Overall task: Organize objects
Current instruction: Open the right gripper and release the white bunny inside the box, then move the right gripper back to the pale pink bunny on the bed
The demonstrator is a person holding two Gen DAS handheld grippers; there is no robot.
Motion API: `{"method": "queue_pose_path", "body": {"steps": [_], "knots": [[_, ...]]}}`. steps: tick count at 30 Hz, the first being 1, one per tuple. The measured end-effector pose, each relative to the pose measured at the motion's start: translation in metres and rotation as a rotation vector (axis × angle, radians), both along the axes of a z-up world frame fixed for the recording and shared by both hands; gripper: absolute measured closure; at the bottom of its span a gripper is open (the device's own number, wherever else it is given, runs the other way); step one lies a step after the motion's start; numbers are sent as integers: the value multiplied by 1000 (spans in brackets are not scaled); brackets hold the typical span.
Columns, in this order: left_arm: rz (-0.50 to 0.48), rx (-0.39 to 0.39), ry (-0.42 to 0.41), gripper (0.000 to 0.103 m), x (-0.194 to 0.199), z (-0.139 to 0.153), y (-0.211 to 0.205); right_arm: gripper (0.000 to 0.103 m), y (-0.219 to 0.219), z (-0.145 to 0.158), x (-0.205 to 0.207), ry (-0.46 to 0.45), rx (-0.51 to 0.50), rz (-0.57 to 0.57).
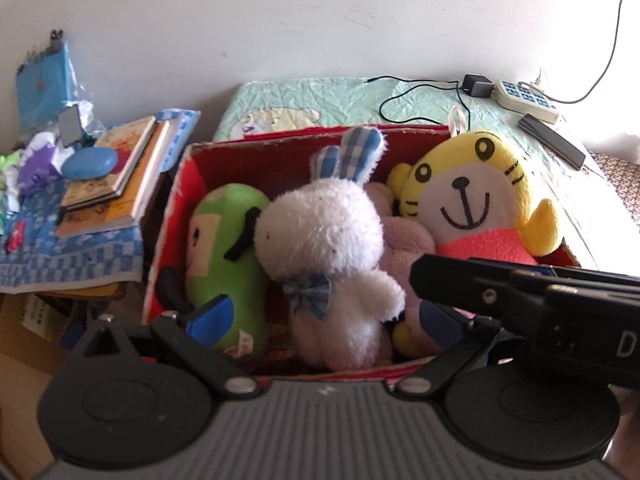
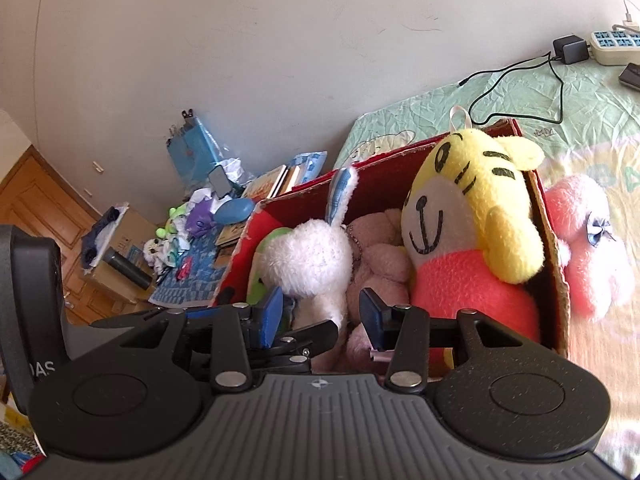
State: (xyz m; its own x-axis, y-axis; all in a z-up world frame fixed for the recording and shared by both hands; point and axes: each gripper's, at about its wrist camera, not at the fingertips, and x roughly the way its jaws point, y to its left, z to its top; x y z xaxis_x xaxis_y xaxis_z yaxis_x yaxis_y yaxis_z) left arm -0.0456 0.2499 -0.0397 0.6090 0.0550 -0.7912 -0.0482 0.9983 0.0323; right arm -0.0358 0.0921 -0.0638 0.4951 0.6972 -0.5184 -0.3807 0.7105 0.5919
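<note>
1. Left wrist view: the left claw (image 1: pixel 320 316) stands wide open at the near rim of the red cardboard box (image 1: pixel 176 216), its blue pads on either side of the white rabbit plush (image 1: pixel 324 248). It grips nothing; whether the pads brush the toys cannot be told.
2. The rabbit sits upright in the middle of the box, between a green plush (image 1: pixel 224 264) on its left and a pale pink plush (image 1: pixel 404 252) on its right. A yellow tiger plush (image 1: pixel 476 196) leans in the box's far right corner.
3. The right claw's black body (image 1: pixel 520 300) crosses the lower right of this view, over the box's near right corner.
4. Right wrist view: the right claw (image 2: pixel 320 316) is open about halfway and empty, poised above the near rim, aimed at the rabbit and the pink plush.
5. Outside the box, against its right wall, a pink fluffy plush (image 2: pixel 588 240) lies on the bed (image 2: pixel 520 92).
</note>
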Motion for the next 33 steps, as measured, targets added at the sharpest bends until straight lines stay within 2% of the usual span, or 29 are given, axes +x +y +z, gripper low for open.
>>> {"method": "queue_pose_path", "body": {"steps": [7,15,33], "knots": [[63,32,-5,3,-20,11,-15,56,-12,4,-7,10,30,46],[123,44,17,3,-40,10,-36,56,-32,1,-19,32,37,101],[157,44,124,3,-51,-27,-100,56,-77,-24,-31,115,-13,175]]}}
